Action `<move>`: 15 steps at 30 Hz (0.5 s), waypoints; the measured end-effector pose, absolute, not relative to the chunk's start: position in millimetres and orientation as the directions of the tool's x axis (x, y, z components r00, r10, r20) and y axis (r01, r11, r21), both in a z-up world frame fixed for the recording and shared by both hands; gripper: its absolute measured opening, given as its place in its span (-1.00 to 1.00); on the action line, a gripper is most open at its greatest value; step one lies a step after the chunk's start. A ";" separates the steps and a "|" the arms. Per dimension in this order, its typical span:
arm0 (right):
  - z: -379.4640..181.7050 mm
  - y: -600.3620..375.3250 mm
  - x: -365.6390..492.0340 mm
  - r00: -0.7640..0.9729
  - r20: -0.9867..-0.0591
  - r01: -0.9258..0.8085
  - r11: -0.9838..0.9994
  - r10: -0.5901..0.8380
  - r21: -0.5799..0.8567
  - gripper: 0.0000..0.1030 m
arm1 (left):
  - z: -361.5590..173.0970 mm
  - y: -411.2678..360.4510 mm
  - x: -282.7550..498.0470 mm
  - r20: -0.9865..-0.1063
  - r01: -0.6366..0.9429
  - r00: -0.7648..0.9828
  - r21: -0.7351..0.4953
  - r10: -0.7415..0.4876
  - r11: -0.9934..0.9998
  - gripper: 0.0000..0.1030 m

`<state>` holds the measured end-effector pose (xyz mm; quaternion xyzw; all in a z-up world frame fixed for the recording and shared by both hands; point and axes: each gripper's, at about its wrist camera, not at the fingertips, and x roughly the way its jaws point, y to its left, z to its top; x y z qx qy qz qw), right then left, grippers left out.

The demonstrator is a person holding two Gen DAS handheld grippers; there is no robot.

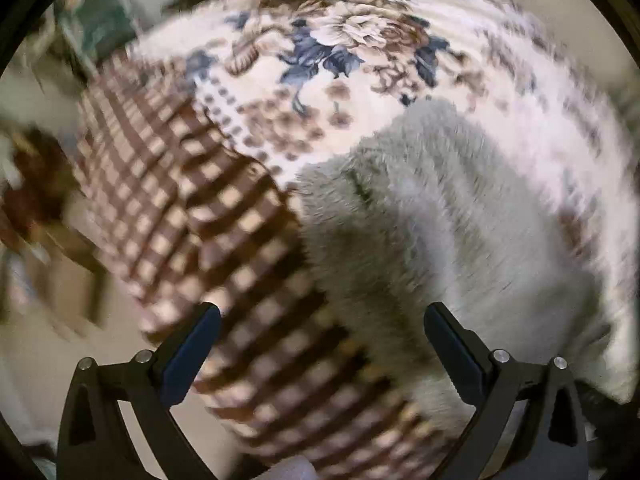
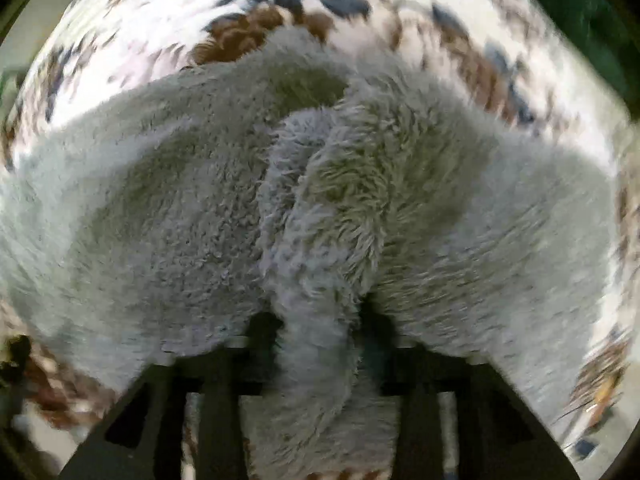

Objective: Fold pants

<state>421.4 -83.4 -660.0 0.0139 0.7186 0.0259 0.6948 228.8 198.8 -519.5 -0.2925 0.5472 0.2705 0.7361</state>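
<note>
Grey fleece pants [image 2: 200, 208] bunch inside the right gripper [image 2: 320, 340] — clamped, likely mid-fold; left gripper [image 1: 320, 344] hangs wide, empty, over the floral blanket [image 1: 360, 40] — next, grab an edge.

One pair of fleece pants [image 2: 208, 208]; one floral blanket [image 1: 360, 40]; two grippers [image 1: 320, 344]

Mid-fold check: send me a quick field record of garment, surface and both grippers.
garment: grey fleece pants, bunched, lying on the blanket
surface: floral blanket with a brown checked border
left gripper: open, empty, above the checked border beside the pants
right gripper: shut on a pinched ridge of the pants
image quality: motion blur in both views
</note>
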 end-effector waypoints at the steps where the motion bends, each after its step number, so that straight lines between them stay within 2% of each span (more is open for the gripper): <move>1: -657.8 -93.7 423.4 -0.044 -0.990 0.023 0.991 0.135 0.134 0.30 | -521.7 205.8 226.1 -0.957 -0.738 0.289 -0.203 0.030 0.644 1.00; 3: -647.3 -114.1 423.4 -0.020 -0.968 0.077 0.966 0.250 0.248 0.35 | -530.2 217.9 223.0 -0.927 -0.757 0.369 -0.339 -0.063 0.559 1.00; 6: -639.9 -137.4 419.0 0.011 -0.952 0.101 0.947 0.304 0.304 0.36 | -548.0 226.5 229.0 -0.903 -0.774 0.416 -0.415 -0.109 0.479 1.00; 8: -643.4 -153.9 413.9 0.027 -0.959 0.098 0.954 0.283 0.285 0.35 | -560.9 231.5 236.1 -0.888 -0.784 0.442 -0.450 -0.126 0.427 1.00; 12: -652.7 -171.9 399.3 0.021 -0.954 0.125 0.946 0.298 0.298 0.36 | -585.6 236.8 257.6 -0.891 -0.808 0.435 -0.451 -0.132 0.378 1.00; 15: -648.2 -178.8 388.1 0.047 -0.943 0.159 0.929 0.330 0.333 0.36 | -593.9 237.8 268.2 -0.910 -0.823 0.406 -0.405 -0.084 0.398 1.00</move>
